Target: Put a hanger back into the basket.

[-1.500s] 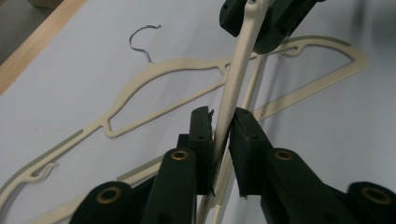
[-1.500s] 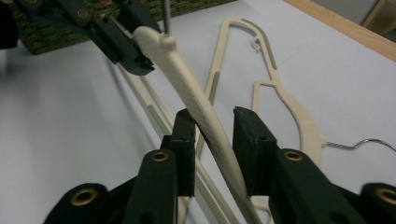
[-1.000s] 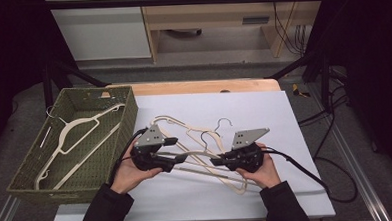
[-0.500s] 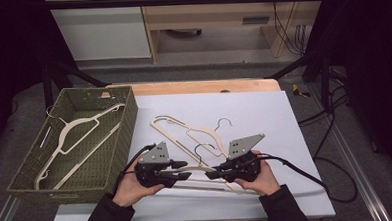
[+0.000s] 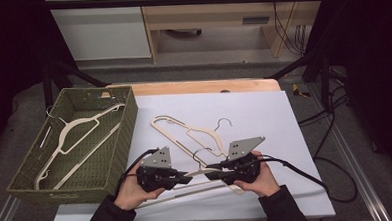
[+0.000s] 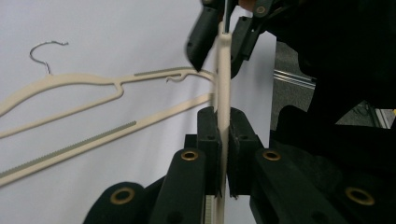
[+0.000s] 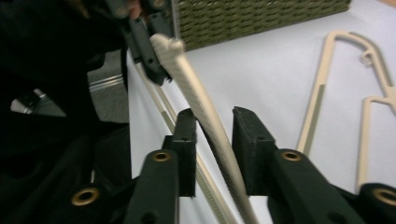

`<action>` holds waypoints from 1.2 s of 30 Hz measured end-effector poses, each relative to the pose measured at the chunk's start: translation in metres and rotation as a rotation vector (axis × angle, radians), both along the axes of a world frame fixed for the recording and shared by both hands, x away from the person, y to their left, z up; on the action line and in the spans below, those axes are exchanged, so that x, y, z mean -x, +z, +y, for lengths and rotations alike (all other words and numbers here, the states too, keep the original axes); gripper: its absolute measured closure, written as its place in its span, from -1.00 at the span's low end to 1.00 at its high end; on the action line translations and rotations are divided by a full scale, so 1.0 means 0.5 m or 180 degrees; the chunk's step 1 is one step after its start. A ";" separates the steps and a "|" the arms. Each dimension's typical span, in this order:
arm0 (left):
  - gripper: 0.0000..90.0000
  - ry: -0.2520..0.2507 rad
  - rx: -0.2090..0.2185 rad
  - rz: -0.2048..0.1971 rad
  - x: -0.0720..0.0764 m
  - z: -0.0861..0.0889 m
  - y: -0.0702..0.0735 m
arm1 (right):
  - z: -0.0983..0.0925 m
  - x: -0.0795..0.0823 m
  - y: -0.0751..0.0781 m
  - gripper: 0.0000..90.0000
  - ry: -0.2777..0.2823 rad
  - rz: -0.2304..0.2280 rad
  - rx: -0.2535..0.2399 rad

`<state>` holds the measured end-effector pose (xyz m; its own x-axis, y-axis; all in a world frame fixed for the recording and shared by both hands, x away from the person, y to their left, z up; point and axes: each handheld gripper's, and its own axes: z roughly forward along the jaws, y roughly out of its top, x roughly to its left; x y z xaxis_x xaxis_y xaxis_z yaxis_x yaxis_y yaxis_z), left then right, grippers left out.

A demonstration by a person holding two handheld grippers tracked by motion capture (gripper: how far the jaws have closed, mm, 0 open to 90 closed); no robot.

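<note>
High view: near edge of the white table (image 5: 294,116), two hands in from the bottom. Left gripper (image 5: 183,177) and right gripper (image 5: 211,174) tip to tip over one cream hanger (image 5: 201,165), which lies near centre, its hook (image 5: 200,153) rising between the two. A second hanger (image 5: 185,133) just beyond, flat on the table; a third (image 5: 70,141) already in the green basket (image 5: 116,149) at far left.

Left gripper view: left gripper (image 6: 223,135) pressed together on the hanger (image 6: 223,70), pads flat against both faces of the thin bar, having just closed on it. Farther up the same bar, the right gripper (image 6: 225,42) astride it with gaps either side.

Right gripper view: right gripper (image 7: 212,140) spread, jaws just opened, the bar (image 7: 205,112) running slantwise between them and touching neither pad clearly. Left gripper (image 7: 152,46) clamped at the bar's far end, basket (image 7: 261,16) behind.

Likely step in hand: handover to the left for the move to the basket. Best done by keeping the left pinch firm and square, drawing the right straight back clear of the bar before any lift, then raising high enough for the hook to clear the second hanger and the basket wall.
</note>
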<state>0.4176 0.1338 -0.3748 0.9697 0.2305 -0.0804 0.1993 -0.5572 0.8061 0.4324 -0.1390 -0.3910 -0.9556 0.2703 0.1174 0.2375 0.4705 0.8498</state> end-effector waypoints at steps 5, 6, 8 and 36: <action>0.91 0.0145 0.0035 -0.0024 0.007 0.001 0.006 | -0.012 0.005 0.014 0.25 -0.0150 -0.0123 -0.0028; 0.91 0.0145 0.0035 -0.0024 0.007 0.001 0.006 | -0.012 0.005 0.014 0.25 -0.0150 -0.0123 -0.0028; 0.91 0.0349 0.0061 -0.0048 0.007 0.008 0.010 | -0.030 0.009 0.028 -0.03 -0.0355 -0.0213 -0.0123; 0.91 0.1214 0.0491 -0.0563 0.008 0.150 0.180 | -0.150 0.002 0.018 -0.94 -0.1781 -0.0417 -0.0279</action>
<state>0.4137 0.2086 -0.2846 0.8197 0.5725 0.0176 0.2187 -0.3413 0.9142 0.4312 -0.2139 -0.3821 -0.6782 0.7330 0.0527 0.3201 0.2300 0.9190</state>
